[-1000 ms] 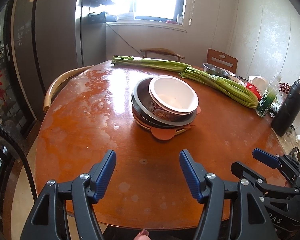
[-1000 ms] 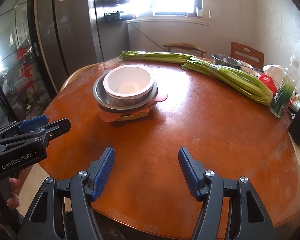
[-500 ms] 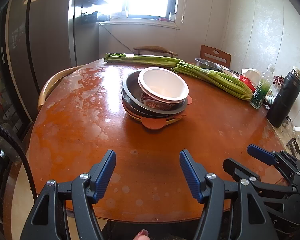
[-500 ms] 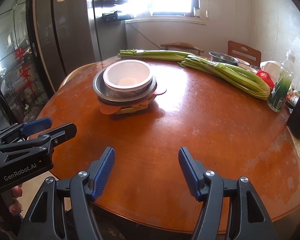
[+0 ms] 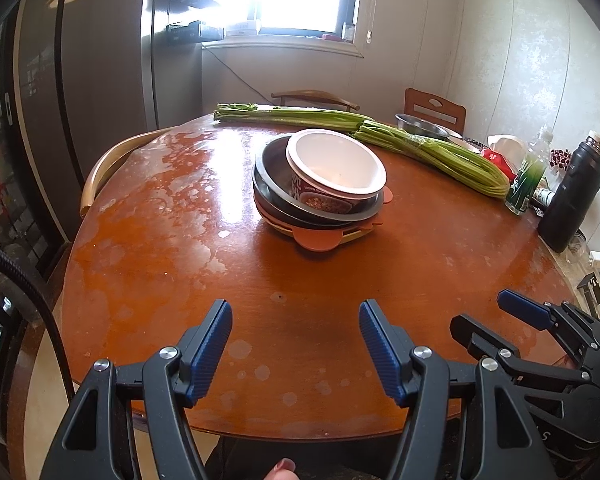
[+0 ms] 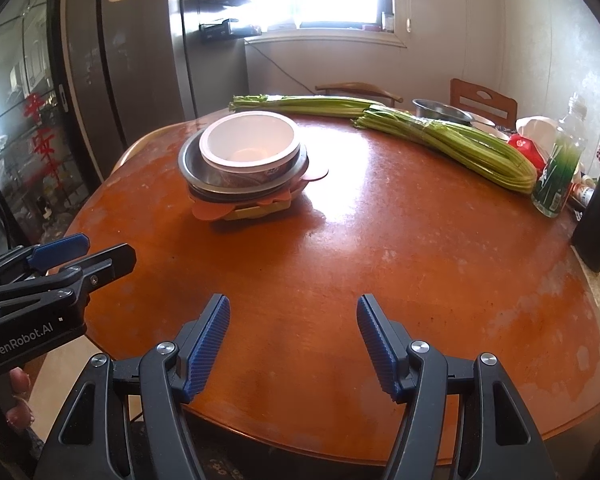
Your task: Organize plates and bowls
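A stack of dishes sits mid-table: a white paper bowl (image 5: 336, 168) (image 6: 249, 147) nested in metal bowls (image 5: 274, 184) (image 6: 192, 168), over orange plates (image 5: 318, 238) (image 6: 212, 212) and a yellow plate (image 6: 256, 213). My left gripper (image 5: 294, 340) hovers open over the near table edge, well short of the stack, nothing between its fingers. My right gripper (image 6: 292, 338) is also open and empty beside it, over the near edge. Each gripper shows in the other's view: the right gripper (image 5: 496, 316) at the left wrist view's lower right, the left gripper (image 6: 96, 250) at the right wrist view's lower left.
The round wooden table (image 5: 180, 248) (image 6: 420, 240) carries long green stalks (image 5: 432, 152) (image 6: 452, 144) at the back, a metal bowl (image 5: 420, 124), a green bottle (image 6: 558, 176) and a black flask (image 5: 572, 196) at the right. Chairs (image 5: 108, 164) ring the table; a dark fridge stands left.
Both views have pulled back slightly from the table, so the dish stack sits a little farther off. Both grippers stay open and empty.
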The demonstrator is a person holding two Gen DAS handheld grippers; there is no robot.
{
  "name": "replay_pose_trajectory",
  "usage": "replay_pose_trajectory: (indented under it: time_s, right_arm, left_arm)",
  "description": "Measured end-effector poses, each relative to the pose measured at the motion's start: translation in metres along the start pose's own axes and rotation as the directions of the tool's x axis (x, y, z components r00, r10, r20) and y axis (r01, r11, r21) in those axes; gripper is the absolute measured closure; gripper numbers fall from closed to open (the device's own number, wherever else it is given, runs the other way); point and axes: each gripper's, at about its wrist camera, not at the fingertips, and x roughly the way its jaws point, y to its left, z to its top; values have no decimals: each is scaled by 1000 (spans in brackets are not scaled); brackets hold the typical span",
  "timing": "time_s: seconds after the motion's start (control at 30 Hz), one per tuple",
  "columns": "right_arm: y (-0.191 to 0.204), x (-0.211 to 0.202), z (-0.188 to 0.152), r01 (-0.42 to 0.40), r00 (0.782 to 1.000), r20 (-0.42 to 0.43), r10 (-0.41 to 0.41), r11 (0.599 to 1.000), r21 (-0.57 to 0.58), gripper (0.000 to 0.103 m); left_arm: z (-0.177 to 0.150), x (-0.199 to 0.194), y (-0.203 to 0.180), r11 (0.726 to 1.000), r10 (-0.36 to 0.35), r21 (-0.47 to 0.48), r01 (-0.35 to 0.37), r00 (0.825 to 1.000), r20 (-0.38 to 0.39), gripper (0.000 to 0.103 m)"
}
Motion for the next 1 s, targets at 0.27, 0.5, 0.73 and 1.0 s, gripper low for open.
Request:
replay_pose_trajectory:
  time_s: [0.27, 0.5, 0.73, 1.0]
  right_arm:
    - [-1, 0, -2, 7, 1000, 0, -7, 1000, 4, 35]
    - [-1, 0, -3, 7, 1000, -3, -7, 1000, 2, 35]
    - [-5, 2, -2, 7, 1000, -4, -7, 1000, 11, 35]
    - [-27, 12, 9, 6, 1000, -17, -5, 999, 43, 35]
  left_arm:
    - [0, 1, -1, 1000, 8, 2, -8, 1000, -5, 37]
    - [-1, 2, -2, 1000, 16, 8, -16, 1000, -9, 37]
    - [0, 5, 0, 1000, 26, 11, -26, 1000, -15, 37]
    - [11, 18, 4, 999, 44, 7, -43, 998, -38, 37]
